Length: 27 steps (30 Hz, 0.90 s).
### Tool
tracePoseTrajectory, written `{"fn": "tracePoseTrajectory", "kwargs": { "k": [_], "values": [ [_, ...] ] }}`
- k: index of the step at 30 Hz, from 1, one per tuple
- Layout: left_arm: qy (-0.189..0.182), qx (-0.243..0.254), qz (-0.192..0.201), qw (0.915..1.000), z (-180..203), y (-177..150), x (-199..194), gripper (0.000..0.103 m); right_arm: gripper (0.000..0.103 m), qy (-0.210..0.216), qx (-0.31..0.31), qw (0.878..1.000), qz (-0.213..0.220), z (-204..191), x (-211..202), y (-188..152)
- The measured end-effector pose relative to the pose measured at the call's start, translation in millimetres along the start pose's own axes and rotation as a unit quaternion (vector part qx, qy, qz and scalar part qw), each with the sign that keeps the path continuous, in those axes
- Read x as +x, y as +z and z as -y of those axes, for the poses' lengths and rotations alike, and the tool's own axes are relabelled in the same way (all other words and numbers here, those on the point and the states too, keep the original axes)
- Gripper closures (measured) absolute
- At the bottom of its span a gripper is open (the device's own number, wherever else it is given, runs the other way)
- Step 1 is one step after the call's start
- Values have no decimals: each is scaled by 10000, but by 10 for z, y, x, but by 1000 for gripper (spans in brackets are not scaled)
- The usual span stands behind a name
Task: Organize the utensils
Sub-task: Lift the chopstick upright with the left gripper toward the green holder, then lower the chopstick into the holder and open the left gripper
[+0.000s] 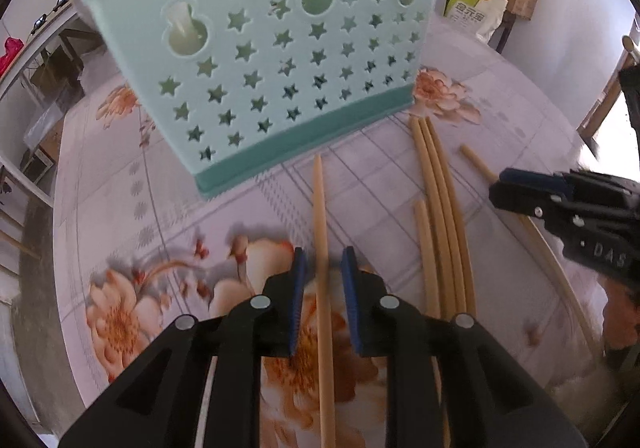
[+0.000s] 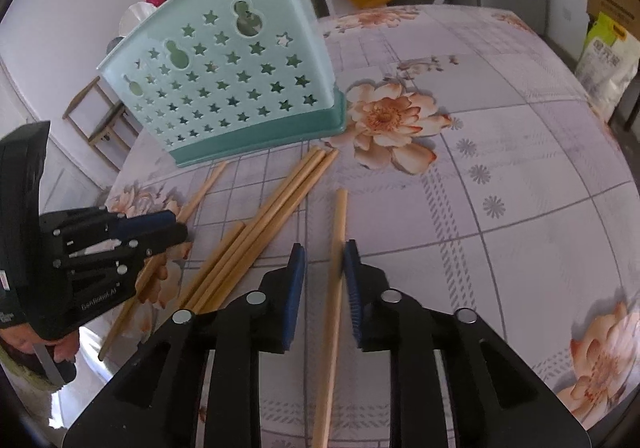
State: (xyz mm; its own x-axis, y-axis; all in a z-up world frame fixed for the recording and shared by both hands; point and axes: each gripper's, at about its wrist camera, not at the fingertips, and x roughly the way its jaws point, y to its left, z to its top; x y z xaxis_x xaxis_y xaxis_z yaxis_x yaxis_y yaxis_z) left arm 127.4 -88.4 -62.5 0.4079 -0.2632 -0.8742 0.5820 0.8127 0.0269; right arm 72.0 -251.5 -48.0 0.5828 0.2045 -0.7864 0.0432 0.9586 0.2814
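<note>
The left claw sits low over the bench with its blue pads parted, a single chopstick lying between them; a little gap shows on each side of the stick, so nothing is clamped. That chopstick's long axis runs straight away from the claw, its far tip pointing at the base of the teal utensil holder.

The holder stands upright on the floral bench cover, its star-cut wall facing both cameras.

The right claw is likewise partly open, straddling another chopstick that lies on the bench along the line of the fingers. The stick lies close against the right pad, with a clear gap to the left pad; whether that pad touches it I cannot tell. Its far end points toward the holder's right corner.

Between the two claws lies a loose bundle of chopsticks, roughly parallel, slanting with their far tips just short of the holder's base; a shorter-looking one rests alongside.
</note>
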Motion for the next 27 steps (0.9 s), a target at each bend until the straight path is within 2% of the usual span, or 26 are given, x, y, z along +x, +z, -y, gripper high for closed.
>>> {"fn": "tracePoseTrajectory", "kwargs": {
  "k": [4,9,13,18,21,27],
  "values": [
    [17,-97,17,10000,-47,141,78,85,97,32,95,9999,31,80,31,42],
    [63,-109,86,9999,-45,286,161,85,97,127,124,9998,77,129,44,58],
    [152,40,172,9997,50,349,179,98,97,145,84,9998,132,133,26,36],
    [290,43,271,9992,125,360,147,98,97,253,143,9995,140,193,-4,24],
    [384,-4,408,9984,141,366,32,98,97,306,173,9993,141,232,-10,26],
    [404,-284,1124,9924,25,407,-579,98,98,394,252,9988,152,325,-21,27]
  ]
}}
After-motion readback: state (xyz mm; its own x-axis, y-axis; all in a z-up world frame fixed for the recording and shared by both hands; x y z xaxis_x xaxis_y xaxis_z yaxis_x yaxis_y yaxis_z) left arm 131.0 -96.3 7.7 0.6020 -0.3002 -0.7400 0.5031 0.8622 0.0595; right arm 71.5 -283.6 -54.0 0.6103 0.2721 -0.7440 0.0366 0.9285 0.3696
